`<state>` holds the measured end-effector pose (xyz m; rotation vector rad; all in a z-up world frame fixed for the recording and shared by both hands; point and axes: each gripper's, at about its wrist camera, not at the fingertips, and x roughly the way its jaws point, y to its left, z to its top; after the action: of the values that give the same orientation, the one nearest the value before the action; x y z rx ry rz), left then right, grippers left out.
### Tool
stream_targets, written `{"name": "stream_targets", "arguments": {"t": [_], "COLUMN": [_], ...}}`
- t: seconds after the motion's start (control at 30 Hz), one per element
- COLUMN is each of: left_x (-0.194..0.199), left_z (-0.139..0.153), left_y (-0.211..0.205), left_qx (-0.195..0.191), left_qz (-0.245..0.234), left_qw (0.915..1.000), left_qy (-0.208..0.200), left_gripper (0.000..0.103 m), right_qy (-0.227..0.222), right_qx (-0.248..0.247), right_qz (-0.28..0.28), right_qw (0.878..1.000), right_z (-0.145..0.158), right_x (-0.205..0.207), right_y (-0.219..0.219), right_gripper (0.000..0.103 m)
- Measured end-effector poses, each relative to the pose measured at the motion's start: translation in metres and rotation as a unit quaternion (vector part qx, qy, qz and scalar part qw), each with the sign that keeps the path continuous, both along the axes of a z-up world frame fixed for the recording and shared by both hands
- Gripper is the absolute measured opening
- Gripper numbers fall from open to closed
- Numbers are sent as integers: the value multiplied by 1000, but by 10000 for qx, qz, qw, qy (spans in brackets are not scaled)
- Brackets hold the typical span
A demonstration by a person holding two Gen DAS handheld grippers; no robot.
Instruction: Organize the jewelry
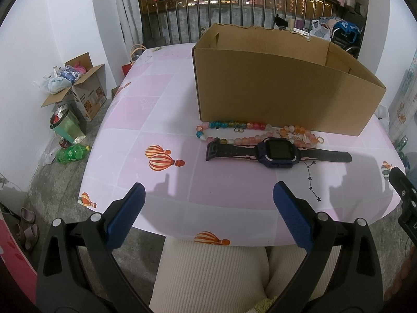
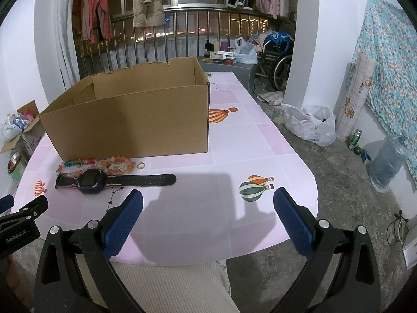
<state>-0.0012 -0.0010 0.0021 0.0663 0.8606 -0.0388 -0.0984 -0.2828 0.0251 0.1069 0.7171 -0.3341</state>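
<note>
With both claws spread wide and empty, the watch (image 1: 277, 152) is seen just right of centre above the left gripper (image 1: 208, 208), strap running left-right, but far left of the right gripper (image 2: 208, 212).

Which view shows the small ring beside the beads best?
The right wrist view: the ring lies apart from the beaded bracelets, its whole outline showing on the pink table. In the left wrist view the ring sits tight against the beads, harder to separate.
</note>
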Motion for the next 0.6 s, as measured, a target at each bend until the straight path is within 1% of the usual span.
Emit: {"name": "stream_targets", "arguments": {"t": [0.47,0.6], "left_x": [0,3], "left_z": [0,-5], "left_y": [0,1], "left_qx": [-3,-23], "left_qz": [-2,37], "left_qw": [10000,9999], "left_qy": [9,120], "left_gripper": [95,95], "right_qy": [6,41], "right_qx": [9,28], "right_qz": [6,5], "right_qw": [10000,10000], "right_z": [-1,-1], "right_x": [0,2], "right_y": [-1,5], "right_gripper": [98,98]}}
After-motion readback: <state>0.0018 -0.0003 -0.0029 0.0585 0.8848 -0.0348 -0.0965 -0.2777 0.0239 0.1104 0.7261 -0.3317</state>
